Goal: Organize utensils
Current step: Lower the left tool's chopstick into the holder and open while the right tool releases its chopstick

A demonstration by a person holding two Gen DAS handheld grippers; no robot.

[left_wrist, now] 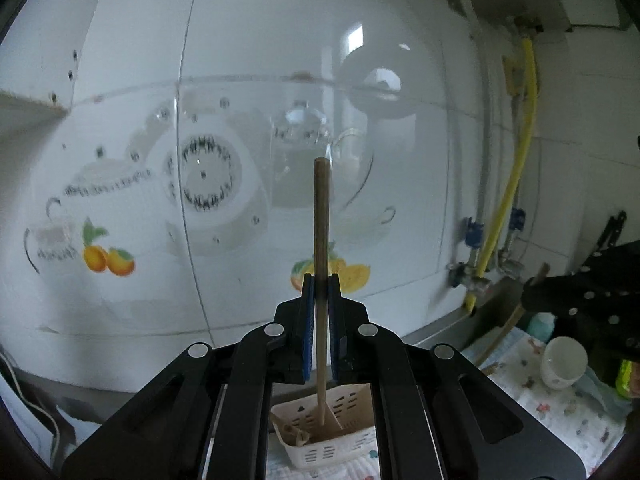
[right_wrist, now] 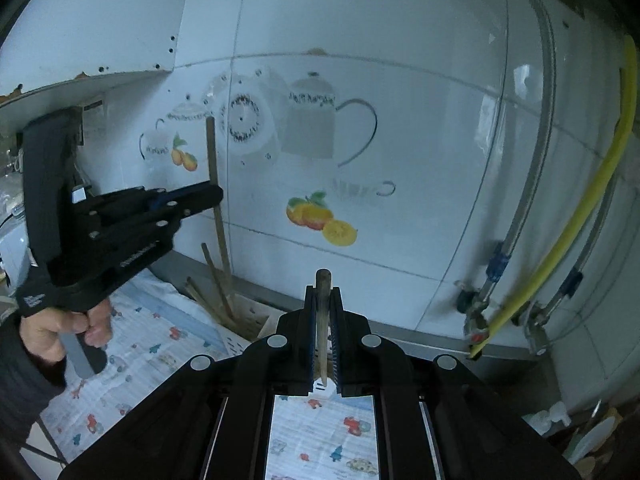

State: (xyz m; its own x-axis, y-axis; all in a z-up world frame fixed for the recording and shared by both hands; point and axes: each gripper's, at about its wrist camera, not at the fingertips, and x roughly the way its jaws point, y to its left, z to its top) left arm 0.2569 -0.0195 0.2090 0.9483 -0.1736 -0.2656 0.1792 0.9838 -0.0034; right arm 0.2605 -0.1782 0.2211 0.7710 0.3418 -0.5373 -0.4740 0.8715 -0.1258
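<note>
- Standing upright above the white slotted utensil basket, a wooden chopstick is pinched by the left gripper.
- A second chopstick is clamped in the right gripper.
- A printed cloth is spread beneath.

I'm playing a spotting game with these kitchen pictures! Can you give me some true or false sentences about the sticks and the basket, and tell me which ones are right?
1. The left gripper is shut on a chopstick. True.
2. The right gripper is open and holds nothing. False: it is shut on its own chopstick.
3. The white utensil basket is below the left gripper's chopstick. True.
4. The hose by the wall is red. False: it is yellow.
5. The white cup stands on a patterned cloth. True.
</note>
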